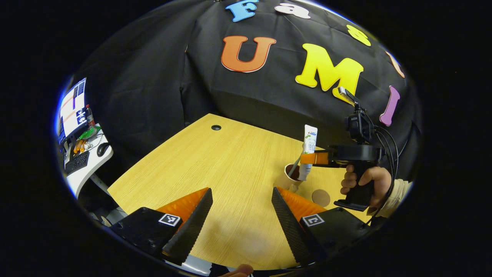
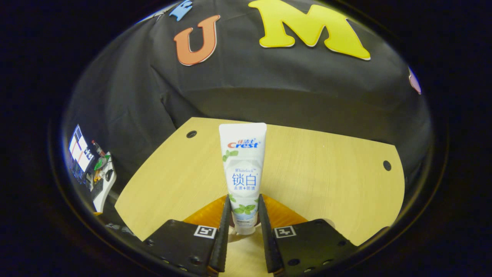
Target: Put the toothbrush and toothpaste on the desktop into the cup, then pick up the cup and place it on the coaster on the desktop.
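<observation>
In the right gripper view, my right gripper (image 2: 244, 225) is shut on a white toothpaste tube (image 2: 243, 169), held upright by its lower part. The left gripper view shows that same right gripper (image 1: 310, 158), held by a hand (image 1: 365, 181), keeping the toothpaste tube (image 1: 309, 142) upright with its lower end inside a small cup (image 1: 291, 175) on the wooden table (image 1: 230, 161). A toothbrush (image 1: 295, 165) leans in the cup. A round brown coaster (image 1: 320, 197) lies just right of the cup, nearer me. My left gripper (image 1: 241, 190) hovers open over the table's near side, with nothing between its fingers.
The table has a cable hole (image 1: 216, 127) at its far left corner and cable holes (image 2: 387, 165) at both far corners in the right gripper view. Beyond the table's left edge stands a white desk (image 1: 86, 169) with a keyboard, a mouse and a monitor.
</observation>
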Demonstrator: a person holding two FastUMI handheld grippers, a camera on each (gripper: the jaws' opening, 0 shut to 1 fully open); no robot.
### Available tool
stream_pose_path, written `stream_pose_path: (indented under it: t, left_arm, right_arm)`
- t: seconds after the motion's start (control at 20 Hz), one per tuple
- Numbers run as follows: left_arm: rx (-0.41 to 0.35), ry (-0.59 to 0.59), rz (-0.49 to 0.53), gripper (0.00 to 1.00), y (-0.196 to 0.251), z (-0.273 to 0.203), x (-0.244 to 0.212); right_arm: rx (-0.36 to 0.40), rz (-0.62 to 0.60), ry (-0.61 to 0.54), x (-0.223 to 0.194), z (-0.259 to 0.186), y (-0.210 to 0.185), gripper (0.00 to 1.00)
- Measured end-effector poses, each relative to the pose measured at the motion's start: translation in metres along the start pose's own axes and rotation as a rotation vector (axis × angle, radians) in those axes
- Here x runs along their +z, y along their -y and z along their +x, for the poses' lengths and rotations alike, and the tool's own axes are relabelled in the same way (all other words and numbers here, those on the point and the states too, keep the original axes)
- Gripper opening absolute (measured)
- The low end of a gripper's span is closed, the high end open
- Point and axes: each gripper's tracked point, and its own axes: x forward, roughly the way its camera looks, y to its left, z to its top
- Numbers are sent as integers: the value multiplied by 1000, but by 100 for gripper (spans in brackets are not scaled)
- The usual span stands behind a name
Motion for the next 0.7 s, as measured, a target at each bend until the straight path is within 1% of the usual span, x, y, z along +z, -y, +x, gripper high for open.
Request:
stream_pose_path:
  t: [0.05,0.1,0.15,0.25,0.35,0.5,0.55,0.6,0.7]
  left_arm:
    - [-2,-3,7,100,1,1,0]
    - [-9,-6,12,99,4,2,-2]
    - [-12,-7,18,100,6,2,-2]
    - [-20,-12,27,99,8,3,-1]
    - [-29,-15,35,99,13,5,0]
    - [-46,-32,39,99,21,13,-2]
    - [-55,-43,41,99,26,16,-3]
    - [-69,-52,43,99,32,19,-3]
    - [-95,-73,47,99,44,27,-5]
  right_arm:
    - [-1,3,-1,0,-1,2,39]
    - [9,7,2,1,-3,2,44]
    - [14,6,15,2,-7,0,42]
    - [11,-3,35,6,-13,0,36]
    - [22,-9,43,6,-21,-2,36]
    - [30,-22,67,6,-47,-1,40]
    - [30,-29,84,7,-58,-1,40]
    - [30,-38,102,9,-67,0,38]
    - [18,-57,144,10,-94,8,40]
